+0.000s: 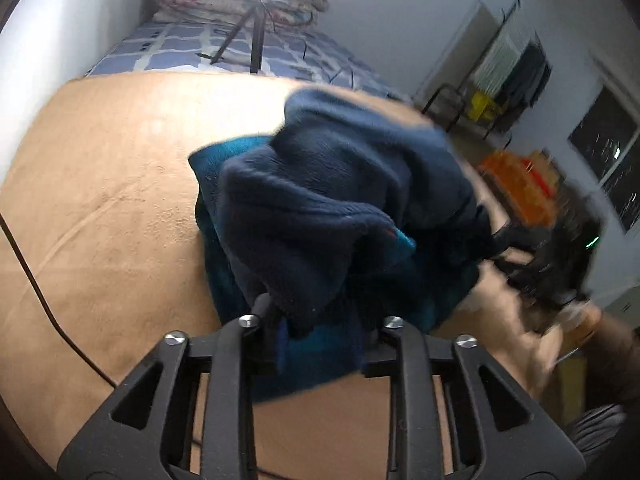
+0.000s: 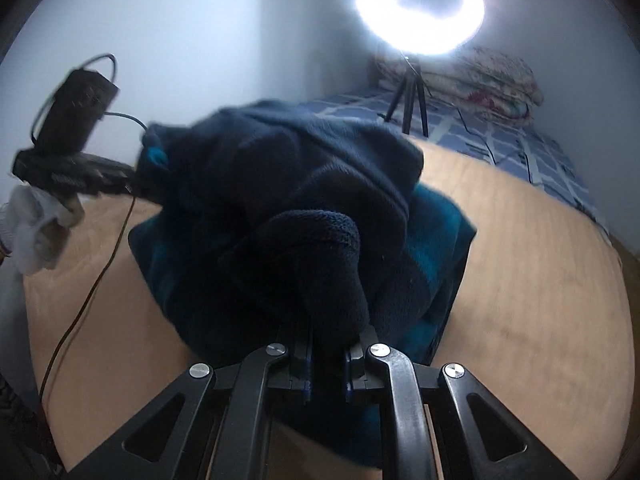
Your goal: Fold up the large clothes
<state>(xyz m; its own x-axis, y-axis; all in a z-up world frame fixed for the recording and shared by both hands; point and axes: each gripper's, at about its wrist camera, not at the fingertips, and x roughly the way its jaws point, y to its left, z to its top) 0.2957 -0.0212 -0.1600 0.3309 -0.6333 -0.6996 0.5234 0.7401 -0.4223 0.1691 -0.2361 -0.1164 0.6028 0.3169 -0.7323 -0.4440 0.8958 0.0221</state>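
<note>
A navy and teal fleece garment (image 1: 340,184) (image 2: 300,184) lies bunched on a tan blanket (image 1: 100,200) (image 2: 540,300), its navy upper layer lifted into a mound over the teal part. My left gripper (image 1: 318,316) has its jaws somewhat apart, and a thick navy fold fills the gap between them. In the right wrist view the left gripper (image 2: 132,184) meets the garment's left edge, held by a white-gloved hand (image 2: 36,232). My right gripper (image 2: 328,352) is shut on a rolled navy fold. In the left wrist view the right gripper (image 1: 500,240) is blurred at the garment's right side.
A ring light (image 2: 420,4) on a tripod (image 1: 256,40) stands behind the blanket on a blue checked sheet (image 1: 180,48). Folded quilts (image 1: 240,0) (image 2: 480,80) lie by the wall. A dark cable (image 1: 40,300) (image 2: 88,280) crosses the blanket's left side. An orange crate (image 1: 516,184) sits off the bed.
</note>
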